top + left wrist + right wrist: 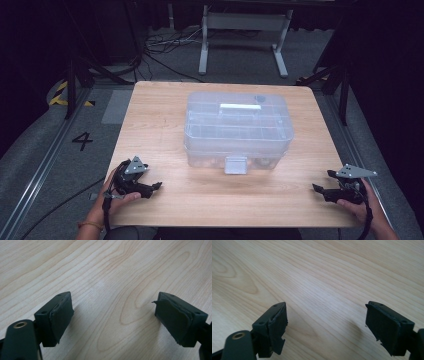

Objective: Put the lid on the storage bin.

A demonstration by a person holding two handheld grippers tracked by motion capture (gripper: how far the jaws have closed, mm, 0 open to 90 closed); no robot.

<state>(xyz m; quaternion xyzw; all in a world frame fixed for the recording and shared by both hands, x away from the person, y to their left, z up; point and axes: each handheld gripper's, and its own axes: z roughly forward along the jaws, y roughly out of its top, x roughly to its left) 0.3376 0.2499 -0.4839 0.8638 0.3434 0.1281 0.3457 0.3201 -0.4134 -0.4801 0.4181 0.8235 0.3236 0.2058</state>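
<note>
A clear plastic organiser box (239, 129) with a closed lid, a white handle strip on top and a front latch (235, 165) stands in the middle of the wooden table (165, 105). My left gripper (155, 188) rests near the front left corner, held by a hand, well short of the box. Its jaws stand wide apart over bare wood in the left gripper view (113, 315). My right gripper (320, 189) rests near the front right corner, likewise open (325, 322) with nothing between its worn pads (277, 326).
A grey floor with cables, a metal table frame (242, 37) and dark stands surrounds the table. A floor marking "4" (82, 141) lies at the left. Bare wood runs along the front of the table between the two grippers.
</note>
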